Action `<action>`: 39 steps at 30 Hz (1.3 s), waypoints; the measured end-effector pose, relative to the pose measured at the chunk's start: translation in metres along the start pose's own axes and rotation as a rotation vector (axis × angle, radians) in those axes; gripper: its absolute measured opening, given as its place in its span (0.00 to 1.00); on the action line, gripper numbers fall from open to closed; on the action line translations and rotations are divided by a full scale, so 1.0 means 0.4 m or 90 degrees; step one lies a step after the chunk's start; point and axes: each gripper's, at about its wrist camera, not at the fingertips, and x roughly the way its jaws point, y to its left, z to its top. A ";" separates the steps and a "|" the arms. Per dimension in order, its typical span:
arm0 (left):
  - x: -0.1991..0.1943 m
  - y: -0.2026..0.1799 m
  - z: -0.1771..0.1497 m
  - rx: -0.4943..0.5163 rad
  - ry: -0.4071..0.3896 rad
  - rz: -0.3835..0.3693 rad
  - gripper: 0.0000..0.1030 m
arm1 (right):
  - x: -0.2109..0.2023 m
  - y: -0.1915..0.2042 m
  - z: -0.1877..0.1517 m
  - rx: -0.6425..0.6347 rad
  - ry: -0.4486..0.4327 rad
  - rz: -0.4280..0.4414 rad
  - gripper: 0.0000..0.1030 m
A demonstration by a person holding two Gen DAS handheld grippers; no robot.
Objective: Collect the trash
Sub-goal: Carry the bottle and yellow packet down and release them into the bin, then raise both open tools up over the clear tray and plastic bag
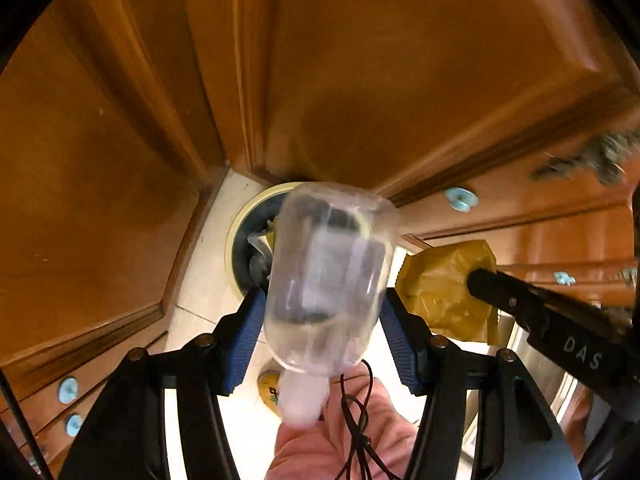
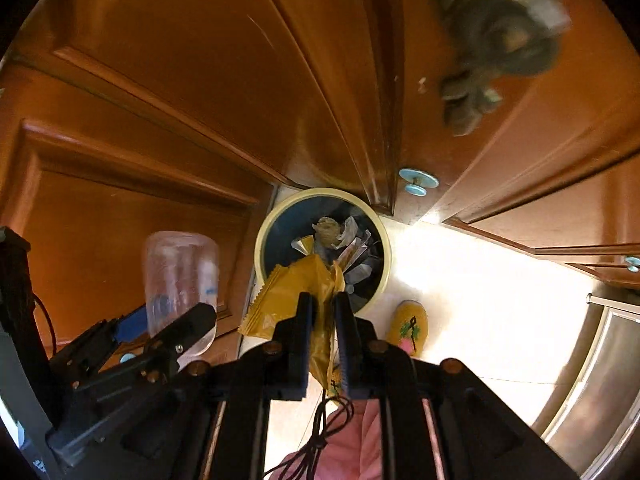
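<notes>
Two grippers seen from the left wrist view, one bottle, one wrapper, one bin. Left gripper (image 1: 322, 340) at lower centre, blue pads (image 1: 244, 344) pressed on either side of a clear plastic bottle (image 1: 328, 276), base toward the camera's far side, white cap end low in the frame. Bottle blurred. Behind it, at centre, one round trash bin (image 1: 236, 240) with a cream rim, mostly hidden by the bottle; crumpled scraps just visible inside. Right gripper (image 1: 480, 276) entering from the right edge, tip buried in one yellow wrapper (image 1: 444, 288). Three pale blue cabinet knobs (image 1: 461, 199) counted with certainty on the brown cabinet doors (image 1: 360, 60). Pink sleeve (image 1: 320, 440) and a thin black cord at bottom centre.

From the right wrist view, again one bin, one wrapper, one bottle. Right gripper (image 2: 325, 308) at lower centre, fingers narrowly parted yet pinching the yellow wrapper (image 2: 280, 300), which hangs over the near rim of the trash bin (image 2: 264, 240). Inside the bin: a heap of crumpled paper, foil-like strips and a brownish wad, too tangled to count. Clear plastic bottle (image 2: 182, 276) at left, clamped in the left gripper (image 2: 176, 320), beside the bin and not over it. One yellow embroidered slipper (image 2: 408, 328) on the pale floor tiles (image 2: 480, 300), right of the bin. Grey blurred cloth-like object (image 2: 496, 40) at upper right, not identifiable.
</notes>
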 end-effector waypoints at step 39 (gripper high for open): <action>-0.380 -0.008 -0.017 0.031 -0.077 0.046 0.85 | -0.260 0.109 -0.068 -0.036 -0.022 -0.002 0.27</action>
